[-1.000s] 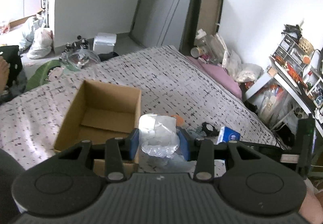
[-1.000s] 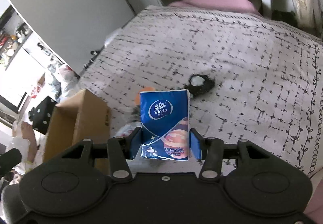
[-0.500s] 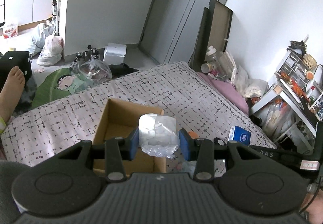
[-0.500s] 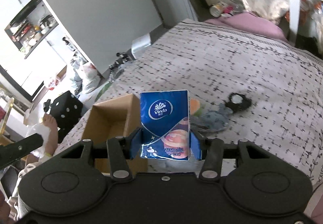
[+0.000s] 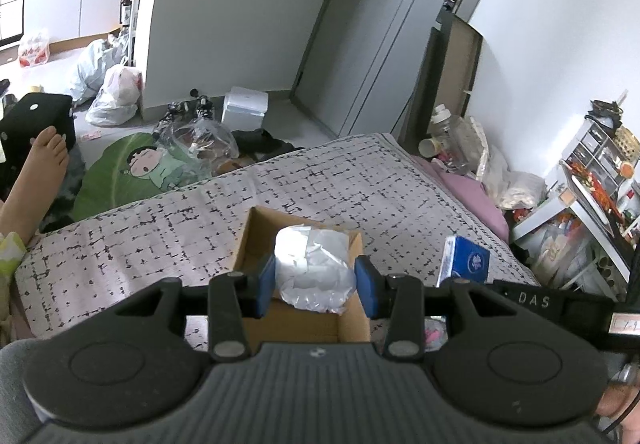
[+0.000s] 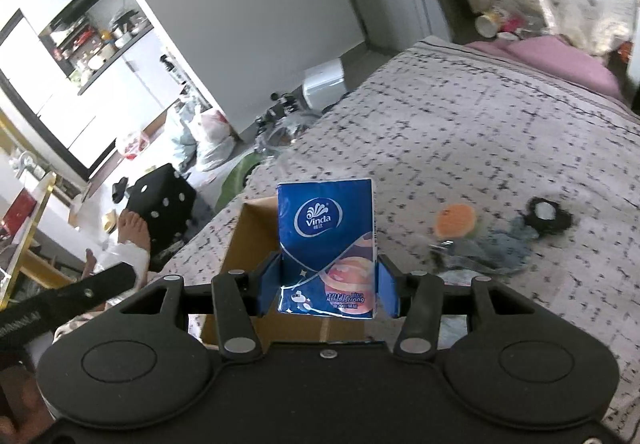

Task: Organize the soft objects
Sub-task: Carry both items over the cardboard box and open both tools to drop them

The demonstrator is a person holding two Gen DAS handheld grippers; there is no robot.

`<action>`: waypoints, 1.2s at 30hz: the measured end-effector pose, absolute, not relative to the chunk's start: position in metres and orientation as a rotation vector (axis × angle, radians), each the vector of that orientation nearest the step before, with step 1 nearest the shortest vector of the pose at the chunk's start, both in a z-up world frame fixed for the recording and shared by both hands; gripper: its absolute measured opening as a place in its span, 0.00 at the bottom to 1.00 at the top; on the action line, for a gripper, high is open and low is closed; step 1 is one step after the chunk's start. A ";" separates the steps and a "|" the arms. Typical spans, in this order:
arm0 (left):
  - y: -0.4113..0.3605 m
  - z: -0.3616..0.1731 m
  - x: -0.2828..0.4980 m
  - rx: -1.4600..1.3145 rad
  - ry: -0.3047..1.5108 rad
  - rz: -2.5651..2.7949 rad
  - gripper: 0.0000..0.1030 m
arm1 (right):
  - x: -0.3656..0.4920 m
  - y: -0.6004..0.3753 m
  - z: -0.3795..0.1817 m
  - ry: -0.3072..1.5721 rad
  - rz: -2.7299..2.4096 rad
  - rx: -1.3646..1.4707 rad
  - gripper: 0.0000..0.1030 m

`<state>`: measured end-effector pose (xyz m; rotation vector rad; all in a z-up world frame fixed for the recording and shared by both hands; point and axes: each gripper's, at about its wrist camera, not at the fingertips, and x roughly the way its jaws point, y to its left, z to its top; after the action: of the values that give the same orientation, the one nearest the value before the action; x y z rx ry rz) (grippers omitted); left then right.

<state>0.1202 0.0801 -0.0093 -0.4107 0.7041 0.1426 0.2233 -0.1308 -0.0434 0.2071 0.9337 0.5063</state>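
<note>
My left gripper is shut on a crumpled white plastic-wrapped packet and holds it above the open cardboard box on the bed. My right gripper is shut on a blue Vinda tissue pack, held upright over the box's right side. The tissue pack also shows in the left wrist view, to the right of the box.
On the patterned bedspread, right of the box, lie an orange round item, a grey-blue cloth and a black ring-shaped item. A pink pillow lies at the bed's far right edge. A person's foot is at left.
Both grippers have risen and shifted left with their loads. They now hang over the cardboard box instead of beside it. Both grips are unchanged.
</note>
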 end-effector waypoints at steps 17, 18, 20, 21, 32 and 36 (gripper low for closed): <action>0.097 -0.066 0.153 -0.378 0.848 0.148 0.41 | 0.229 -0.095 -0.086 1.022 0.649 0.203 0.48; 0.096 -0.072 0.157 -0.378 0.865 0.146 0.41 | 0.230 -0.094 -0.088 1.028 0.653 0.205 0.48; 0.093 -0.081 0.162 -0.376 0.891 0.144 0.41 | 0.232 -0.092 -0.094 1.043 0.653 0.208 0.48; 0.092 -0.087 0.164 -0.374 0.904 0.143 0.41 | 0.233 -0.091 -0.096 1.051 0.649 0.208 0.48; 0.090 -0.121 0.182 -0.339 1.025 0.178 0.43 | 0.243 -0.081 -0.107 1.084 0.682 0.191 0.48; 0.095 -0.115 0.181 -0.347 1.019 0.186 0.44 | 0.248 -0.075 -0.112 1.102 0.685 0.184 0.48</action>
<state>0.1815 0.0953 -0.1153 -0.3472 1.0188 0.1861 0.2480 -0.0751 -0.1125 0.1839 1.1024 0.6849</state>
